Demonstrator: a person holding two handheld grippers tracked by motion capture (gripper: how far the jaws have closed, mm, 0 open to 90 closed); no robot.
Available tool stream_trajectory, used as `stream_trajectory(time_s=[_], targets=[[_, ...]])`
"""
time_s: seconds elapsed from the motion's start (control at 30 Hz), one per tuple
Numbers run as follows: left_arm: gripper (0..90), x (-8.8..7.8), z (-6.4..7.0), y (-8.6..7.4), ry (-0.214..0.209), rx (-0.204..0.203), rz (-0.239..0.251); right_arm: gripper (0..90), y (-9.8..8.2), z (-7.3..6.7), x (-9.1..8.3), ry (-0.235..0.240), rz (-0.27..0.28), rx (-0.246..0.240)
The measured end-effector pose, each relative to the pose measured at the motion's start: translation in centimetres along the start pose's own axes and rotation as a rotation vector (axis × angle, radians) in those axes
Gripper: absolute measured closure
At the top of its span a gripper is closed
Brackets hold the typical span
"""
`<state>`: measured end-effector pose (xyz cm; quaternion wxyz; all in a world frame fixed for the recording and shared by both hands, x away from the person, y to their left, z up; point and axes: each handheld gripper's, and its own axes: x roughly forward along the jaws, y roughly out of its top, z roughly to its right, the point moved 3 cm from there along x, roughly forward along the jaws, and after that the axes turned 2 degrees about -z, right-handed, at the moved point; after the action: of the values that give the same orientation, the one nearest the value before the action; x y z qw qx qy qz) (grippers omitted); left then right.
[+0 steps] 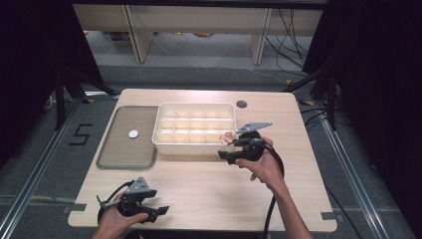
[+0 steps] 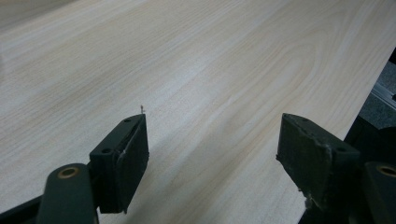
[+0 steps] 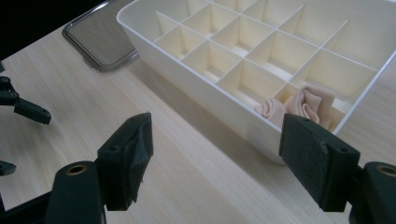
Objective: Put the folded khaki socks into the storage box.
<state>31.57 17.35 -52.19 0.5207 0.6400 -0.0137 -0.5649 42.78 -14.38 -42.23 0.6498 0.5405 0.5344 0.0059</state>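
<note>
1. My right tool [image 1: 230,148] hangs just off the near right corner of the cream plastic divider box [image 1: 157,127], with its jaws standing wide apart and nothing between them.
2. In the right gripper view the same right tool [image 3: 215,154] looks along the box's near wall [image 3: 205,100], above bare wood.
3. The small peach-pink crumpled cloth [image 3: 299,106] sits bunched in the near right corner compartment of the box, partly poking above the rim; in the high view it shows as a pale spot [image 1: 228,137] at that corner.
4. The cloth touches neither jaw of mine; it lies just beyond the right-hand jaw in the right gripper view.
5. My left tool [image 1: 158,212] rests low at the near left corner of the light wooden bench [image 1: 209,184], well apart from the box.
6. Its jaws are apart too, with only bench grain between them in the left gripper view [image 2: 212,154].
7. A clear flat rectangular lid [image 1: 124,149] lies on the left part of the bench, just beside the box's left wall, with a small white round disc [image 1: 133,133] on it.
</note>
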Motion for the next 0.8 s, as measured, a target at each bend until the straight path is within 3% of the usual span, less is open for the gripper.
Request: stream_trajectory(time_s=[0.1, 0.17, 0.2, 0.27, 0.37, 0.4, 0.5, 0.53, 0.63, 0.67, 0.7, 0.8], targets=[[24.5, 0.0, 0.1, 0.0, -0.006, -0.002, 0.007, 25.2, -0.2, -0.1, 0.0, -0.012, 0.029, 0.008], [24.5, -0.1, 0.0, 0.0, -0.005, 0.012, -0.002, 24.8, -0.3, -0.2, -0.3, 0.008, 0.014, 0.015], [24.5, -0.2, -0.1, 0.0, -0.004, 0.018, -0.004, 24.7, -0.4, -0.2, -0.3, -0.008, 0.031, 0.002], [24.5, -0.2, 0.0, 0.1, -0.003, 0.017, -0.003, 24.5, -0.6, -0.3, -0.5, -0.005, 0.011, 0.012], [24.5, -0.2, 0.0, 0.1, -0.003, 0.017, -0.003, 24.0, -0.9, -0.5, -0.2, -0.002, 0.035, 0.004], [24.5, -0.2, 0.0, 0.1, -0.004, 0.018, -0.004, 23.8, -1.0, -0.4, -0.5, 0.0, 0.008, 0.009], [24.5, -0.2, -0.1, 0.1, -0.003, 0.016, 0.002, 23.4, -1.3, -0.6, -0.4, 0.013, 0.003, 0.026], [24.5, -0.1, 0.1, 0.1, -0.004, -0.006, 0.022, 23.2, -1.4, -0.6, -0.5, -0.001, -0.001, 0.013], [24.5, -0.1, 0.1, 0.1, -0.004, -0.004, 0.021, 22.1, -1.6, -0.7, -0.5, 0.006, 0.004, 0.017], [24.5, -0.1, 0.1, 0.1, -0.004, -0.006, 0.022, 21.5, -1.7, -0.6, -0.2, -0.005, 0.036, 0.002], [24.5, -0.2, 0.1, 0.1, -0.004, 0.001, 0.017, 21.0, -1.9, -0.8, -0.5, 0.007, 0.001, 0.022], [24.5, -0.3, 0.0, 0.1, -0.002, 0.014, 0.012, 20.1, -2.3, -0.9, -0.2, 0.022, 0.009, 0.02]])
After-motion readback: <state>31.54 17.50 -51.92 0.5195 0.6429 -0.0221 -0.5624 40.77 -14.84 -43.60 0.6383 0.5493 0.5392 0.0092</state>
